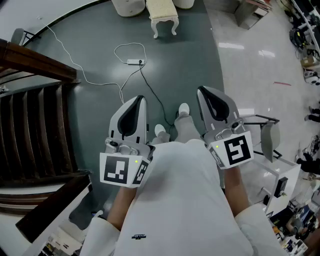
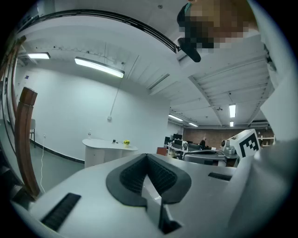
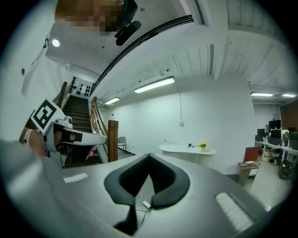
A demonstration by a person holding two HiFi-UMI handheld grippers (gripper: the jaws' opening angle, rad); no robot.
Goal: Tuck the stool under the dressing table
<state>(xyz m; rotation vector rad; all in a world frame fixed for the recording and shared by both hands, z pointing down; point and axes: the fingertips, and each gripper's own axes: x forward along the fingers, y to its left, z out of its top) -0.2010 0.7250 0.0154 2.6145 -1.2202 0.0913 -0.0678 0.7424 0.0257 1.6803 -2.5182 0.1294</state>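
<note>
Tripping over the floor cable (image 1: 134, 62) is the risk, since the stool (image 1: 162, 15) stands far ahead beside the white desk (image 1: 127, 7), while the left hand-held gripper (image 1: 139, 100) and the right hand-held gripper (image 1: 202, 92) are both closed and empty.

Head camera steeply down; both gripper cameras level toward white counter (image 3: 186, 151)

The 2 grippers, left (image 1: 139, 102) and right (image 1: 204, 94), sit side by side, with the staircase (image 1: 35, 125) to their left. A cable (image 1: 134, 62) lies on the floor ahead of them. Beyond it the stool (image 1: 163, 17) stands near the dressing table (image 3: 187, 149), by the far wall.
</note>
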